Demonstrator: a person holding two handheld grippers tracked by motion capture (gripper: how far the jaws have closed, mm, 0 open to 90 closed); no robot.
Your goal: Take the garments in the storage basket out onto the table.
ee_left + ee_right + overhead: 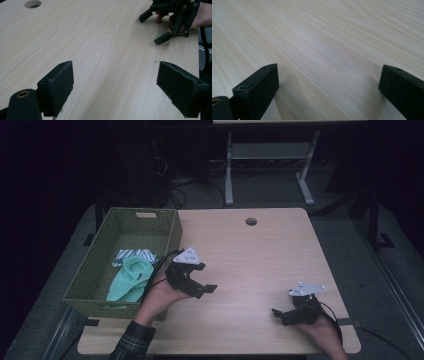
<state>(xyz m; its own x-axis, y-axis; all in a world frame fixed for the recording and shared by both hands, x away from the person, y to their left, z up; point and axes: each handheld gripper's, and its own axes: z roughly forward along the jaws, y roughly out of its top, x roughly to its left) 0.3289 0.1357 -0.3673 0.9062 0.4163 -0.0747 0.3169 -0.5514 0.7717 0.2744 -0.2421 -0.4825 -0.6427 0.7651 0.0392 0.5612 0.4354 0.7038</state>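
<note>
My left gripper (204,279) hovers over the light wooden table (260,250), just right of a green woven basket (88,273). Its jaws stand wide open with nothing between them, and the left gripper view shows bare wood between the two pads (58,86). My right gripper (280,316) rests near the table's front right, also open and holding nothing; only wood grain lies between its jaws in the right gripper view. That right gripper (152,28) appears in the left gripper view at the upper right, held by a hand. Inside the basket lie a mint-green cloth (131,279) and a striped cloth (133,255).
A round cable hole (251,221) sits near the table's far edge, seen too as the hole (32,3) in the left gripper view. Beyond the table stand a white desk frame (229,175) and cables on a dark floor. Cables trail from both grippers.
</note>
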